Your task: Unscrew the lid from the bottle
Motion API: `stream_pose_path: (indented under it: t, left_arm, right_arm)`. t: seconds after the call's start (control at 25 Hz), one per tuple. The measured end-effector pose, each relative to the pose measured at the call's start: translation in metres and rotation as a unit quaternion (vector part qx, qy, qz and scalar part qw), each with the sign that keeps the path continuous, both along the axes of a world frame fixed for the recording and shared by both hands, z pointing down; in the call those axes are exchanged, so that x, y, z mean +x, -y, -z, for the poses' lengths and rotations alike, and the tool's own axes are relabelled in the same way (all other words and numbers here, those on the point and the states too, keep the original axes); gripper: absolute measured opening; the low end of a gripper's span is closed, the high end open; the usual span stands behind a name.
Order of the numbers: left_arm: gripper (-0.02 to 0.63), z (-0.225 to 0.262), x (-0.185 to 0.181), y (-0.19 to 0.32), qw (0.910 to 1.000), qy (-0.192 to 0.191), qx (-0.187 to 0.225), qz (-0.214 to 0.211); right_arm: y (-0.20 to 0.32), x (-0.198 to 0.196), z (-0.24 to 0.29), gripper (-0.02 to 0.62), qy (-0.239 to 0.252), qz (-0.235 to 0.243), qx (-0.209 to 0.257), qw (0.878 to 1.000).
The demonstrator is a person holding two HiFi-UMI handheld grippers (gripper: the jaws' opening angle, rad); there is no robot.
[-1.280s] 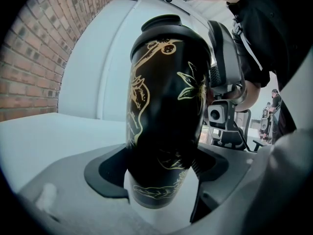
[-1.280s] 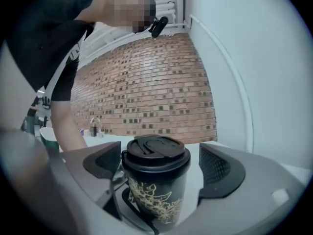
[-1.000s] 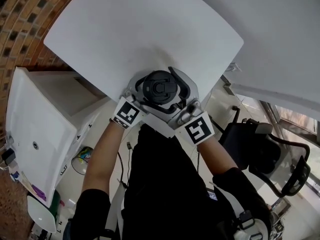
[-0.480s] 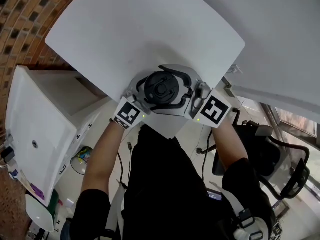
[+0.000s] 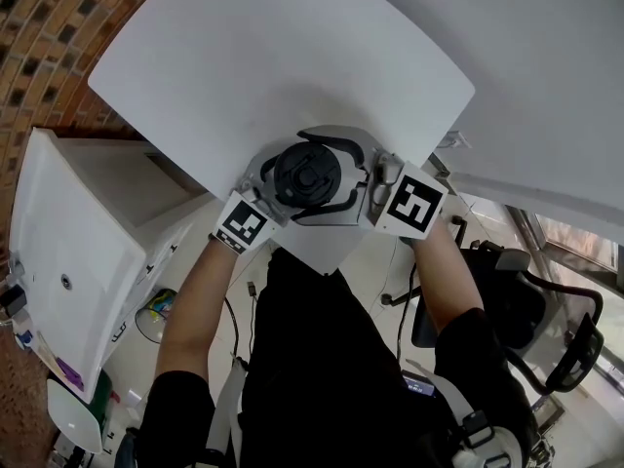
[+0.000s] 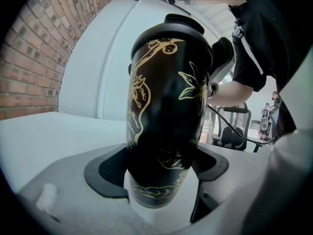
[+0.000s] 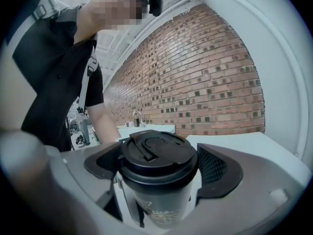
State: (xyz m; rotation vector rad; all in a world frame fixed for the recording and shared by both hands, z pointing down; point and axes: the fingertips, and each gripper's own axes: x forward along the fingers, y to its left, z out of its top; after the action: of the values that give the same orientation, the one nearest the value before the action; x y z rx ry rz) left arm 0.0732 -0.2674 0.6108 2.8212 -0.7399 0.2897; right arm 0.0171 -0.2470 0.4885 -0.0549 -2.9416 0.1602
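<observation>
When checked against the head view of a second earlier, found the right gripper's marker cube (image 5: 413, 203) swung round the bottle, from off the near edge of the white table (image 5: 244, 57) toward the person, to a spot beside that edge on its right. Found the left gripper's cube (image 5: 242, 226) almost unmoved at the same edge. Read as a twist of the lid against a held body, mostly made in the first half of that second.

Logged the bottle (image 6: 166, 106), black with gold line drawing, upright at the table's near edge. Could not tell whether standing on the table or lifted just clear.

Noted the left gripper (image 6: 161, 175) clamped low on the bottle's body, pads pressed in on both sides. Noted the right gripper (image 7: 159, 165) closed round the black lid (image 7: 157, 155), dark pads against its rim on either side.

Saw no gap under the lid in the right gripper view; judged it still seated on its thread, so unscrewing under way and not done. Could not gauge from the lid's top marking how far turned. Expected a release, a swing back and a fresh bite before the next twist, wrist reach looking nearly spent.
</observation>
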Motion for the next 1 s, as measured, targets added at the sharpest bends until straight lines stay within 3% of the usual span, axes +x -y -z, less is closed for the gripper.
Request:
stream_pose_path:
  t: [0.12, 0.24, 0.36, 0.44, 0.64, 0.84, 1.0]
  left_arm:
    - [0.394, 0.0, -0.002, 0.001, 1.0, 0.001, -0.001, 0.001]
    - [0.396, -0.001, -0.001, 0.001, 1.0, 0.001, -0.001, 0.001]
    - [0.396, 0.0, -0.001, 0.0, 1.0, 0.0, -0.002, 0.0]
    - [0.396, 0.0, -0.001, 0.001, 1.0, 0.0, -0.002, 0.0]
    - [0.396, 0.0, 0.0, 0.0, 1.0, -0.001, -0.002, 0.001]
    - [0.396, 0.0, 0.0, 0.0, 1.0, -0.001, -0.003, 0.001]
    - [0.396, 0.0, 0.0, 0.0, 1.0, -0.003, -0.004, 0.001]
  right_arm:
    - [0.011, 0.003, 0.013, 0.508, 0.044, -0.06, -0.03, 0.997]
    - [0.017, 0.013, 0.021, 0.509, 0.081, -0.152, -0.024, 0.985]
    - [0.018, 0.02, 0.016, 0.508, 0.083, -0.246, -0.001, 0.966]
    - [0.018, 0.02, 0.01, 0.505, 0.077, -0.281, 0.002, 0.957]
    - [0.016, 0.006, 0.009, 0.496, 0.072, -0.292, 0.02, 0.953]
    - [0.019, 0.003, 0.007, 0.457, 0.056, -0.33, 0.039, 0.942]
    - [0.017, 0.004, 0.002, 0.456, 0.053, -0.308, 0.023, 0.95]
